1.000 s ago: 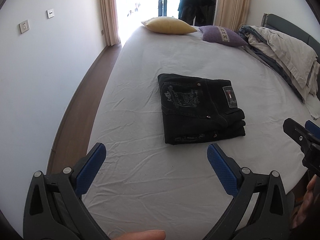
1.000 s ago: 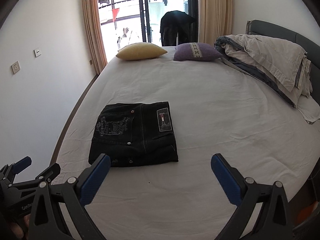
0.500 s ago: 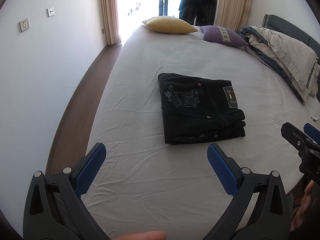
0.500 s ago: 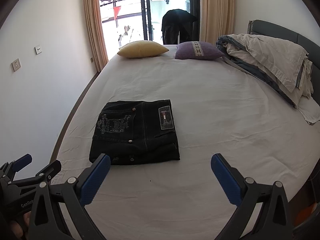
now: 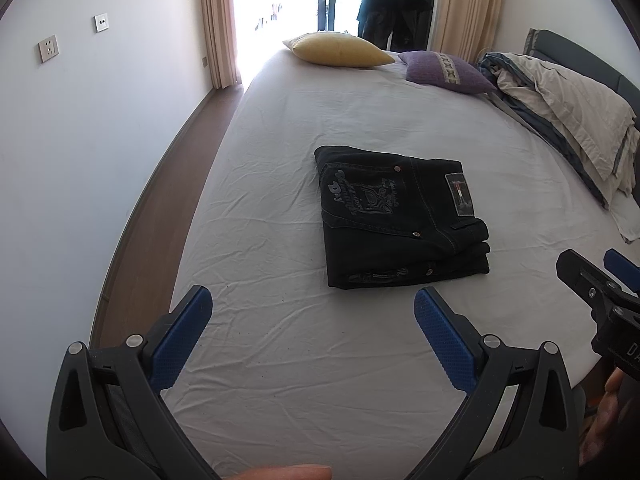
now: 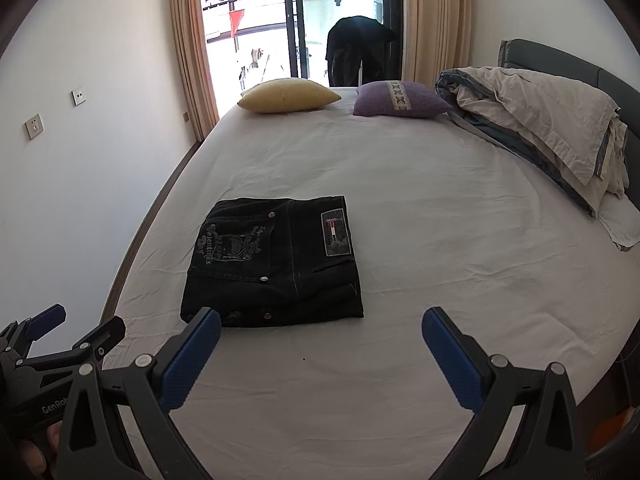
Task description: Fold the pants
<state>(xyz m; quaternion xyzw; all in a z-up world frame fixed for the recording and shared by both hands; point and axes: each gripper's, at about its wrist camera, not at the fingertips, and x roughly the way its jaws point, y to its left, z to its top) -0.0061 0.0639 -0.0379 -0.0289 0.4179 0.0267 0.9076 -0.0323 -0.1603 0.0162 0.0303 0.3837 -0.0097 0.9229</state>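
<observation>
Black jeans (image 5: 400, 216) lie folded into a flat rectangle on the white bed sheet (image 5: 300, 360), back pocket print and label patch up. They also show in the right wrist view (image 6: 276, 264). My left gripper (image 5: 312, 312) is open and empty, held above the sheet just short of the jeans' near edge. My right gripper (image 6: 320, 332) is open and empty, near the jeans' near right corner. Each gripper shows at the edge of the other's view: the right one (image 5: 596, 276), the left one (image 6: 68, 328).
A yellow pillow (image 6: 288, 96) and a purple pillow (image 6: 400, 98) lie at the far end of the bed. A bundled duvet (image 6: 540, 124) lies along the right side by the headboard. A wall and strip of floor (image 5: 160, 184) run along the left. A balcony door stands beyond.
Both grippers have drifted slightly; the jeans sit a touch higher in the right view. The jeans have not moved on the bed.
</observation>
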